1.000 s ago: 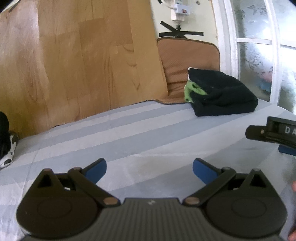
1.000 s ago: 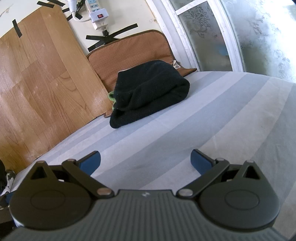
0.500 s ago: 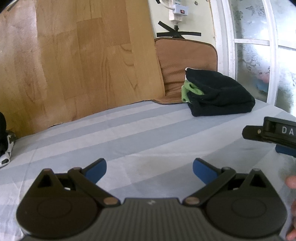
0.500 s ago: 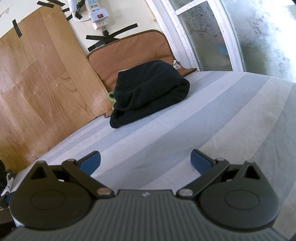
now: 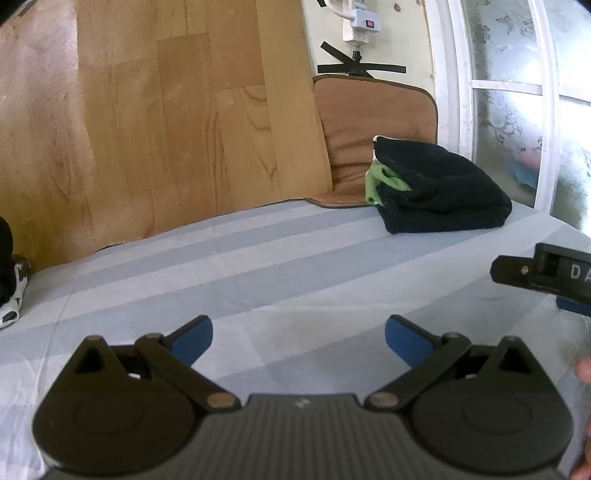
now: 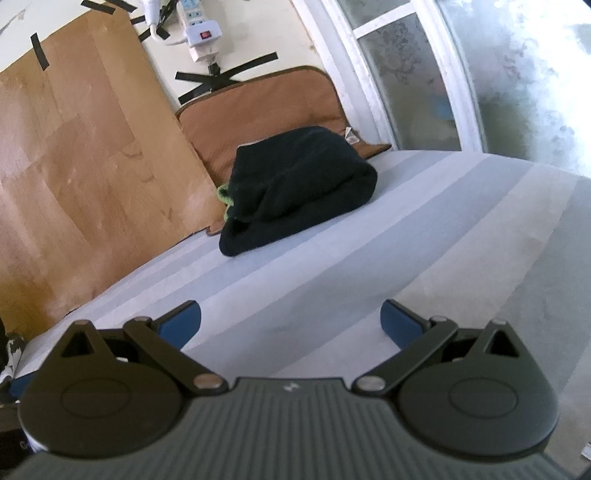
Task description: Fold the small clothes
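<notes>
Folded dark garment (image 5: pixel 439 192) (image 6: pixel 299 188): far ahead of both grippers, lying on the striped sheet (image 5: pixel 258 266) (image 6: pixel 424 236), back edge against the brown cushion (image 5: pixel 373 122) (image 6: pixel 258 107). Long axis roughly left to right across the left wrist view, rounded fold toward the right, open layered edges toward the left. Green cloth (image 5: pixel 380 181) (image 6: pixel 223 195) tucked between the layers at the left end. Small pale tag at the far end, print too small to read.

Left gripper (image 5: pixel 298 334): blue pads spread wide apart, nothing between them, over bare sheet, well short of the garment.

Right gripper (image 6: pixel 290 319): pads likewise wide apart and empty; body also seen at the right edge of the left wrist view (image 5: pixel 546 271), white letters "DA" legible, remainder cut off by the frame.

Beyond the garment: wood-pattern board (image 5: pixel 155 122) (image 6: pixel 88 158) ahead-left, taped with black strips; white power strip (image 5: pixel 360 22) (image 6: pixel 197 29) on the wall above the cushion, red switch, black tape crossed below; frosted window (image 5: pixel 509 103) (image 6: pixel 406 85) ahead-right. Black-and-white cloth (image 5: pixel 11 291) at far left edge.
</notes>
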Tool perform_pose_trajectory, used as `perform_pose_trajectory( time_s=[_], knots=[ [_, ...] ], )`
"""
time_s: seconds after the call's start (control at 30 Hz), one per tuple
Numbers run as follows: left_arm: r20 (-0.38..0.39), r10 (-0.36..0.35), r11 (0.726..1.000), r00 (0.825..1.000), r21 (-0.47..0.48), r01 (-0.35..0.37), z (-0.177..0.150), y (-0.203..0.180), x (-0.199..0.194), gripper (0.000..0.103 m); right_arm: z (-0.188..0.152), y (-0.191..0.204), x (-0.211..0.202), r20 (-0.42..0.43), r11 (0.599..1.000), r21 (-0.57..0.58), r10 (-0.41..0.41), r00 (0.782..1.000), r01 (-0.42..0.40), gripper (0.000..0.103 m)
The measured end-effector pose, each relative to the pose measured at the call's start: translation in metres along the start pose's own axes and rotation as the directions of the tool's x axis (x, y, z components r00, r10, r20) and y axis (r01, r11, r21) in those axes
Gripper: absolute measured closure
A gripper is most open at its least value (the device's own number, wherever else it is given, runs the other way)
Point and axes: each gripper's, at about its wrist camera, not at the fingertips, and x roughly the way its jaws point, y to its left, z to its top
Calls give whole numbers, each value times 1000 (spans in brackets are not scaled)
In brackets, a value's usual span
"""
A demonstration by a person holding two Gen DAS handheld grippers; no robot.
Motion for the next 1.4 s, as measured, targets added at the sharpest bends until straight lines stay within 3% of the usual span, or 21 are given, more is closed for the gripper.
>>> perform_pose_trajectory(
  time_s=[0.33, 1.4],
  knots=[
    [14, 4, 1000, 1000, -6, -4, -1, 2, -3, 0, 0, -5, -5, 43, 1000, 13, -24, 999, 24, 0],
    [3, 24, 1000, 1000, -20, -24, 0, 0, -2, 0, -1, -6, -6, 49, 1000, 22, -9, 999, 8, 0]
  ],
)
